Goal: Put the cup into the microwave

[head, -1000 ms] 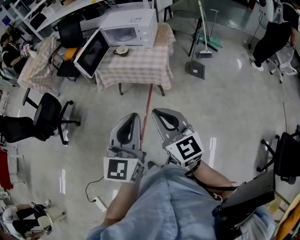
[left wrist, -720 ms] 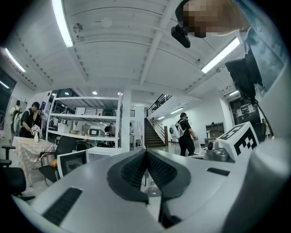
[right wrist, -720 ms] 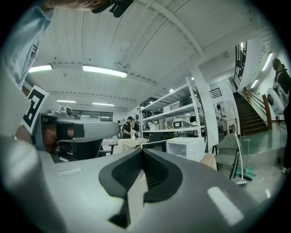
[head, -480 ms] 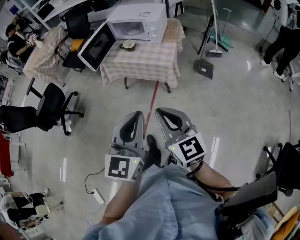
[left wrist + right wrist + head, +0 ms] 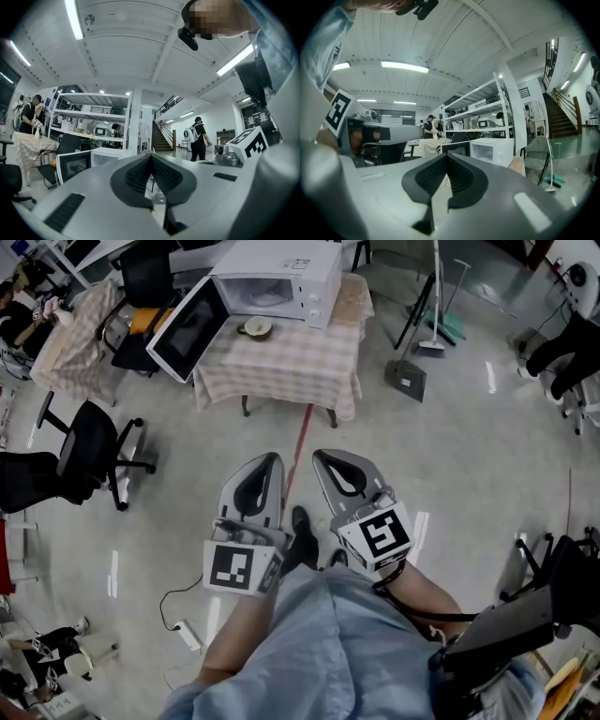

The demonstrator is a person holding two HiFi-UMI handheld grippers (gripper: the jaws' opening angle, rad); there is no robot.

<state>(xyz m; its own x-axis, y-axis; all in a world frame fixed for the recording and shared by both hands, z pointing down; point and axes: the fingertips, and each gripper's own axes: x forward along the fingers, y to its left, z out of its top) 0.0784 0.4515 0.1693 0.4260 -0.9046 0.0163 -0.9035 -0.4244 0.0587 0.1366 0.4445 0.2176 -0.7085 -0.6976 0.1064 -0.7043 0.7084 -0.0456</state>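
I have the left tool (image 5: 269,465) and right tool (image 5: 325,461) side by side, both pinched shut on nothing, and well ahead of them the cup (image 5: 253,328) sits on the checked bench (image 5: 286,369), just before the open-doored white microwave (image 5: 281,277).

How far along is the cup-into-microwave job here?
Done: the microwave already has its door open. In hand: nothing; the left gripper and right gripper are both shut and empty, out over the floor, short of the table. Left: everything with the cup, which sits on the table in front of the microwave: grasp it and set it inside.
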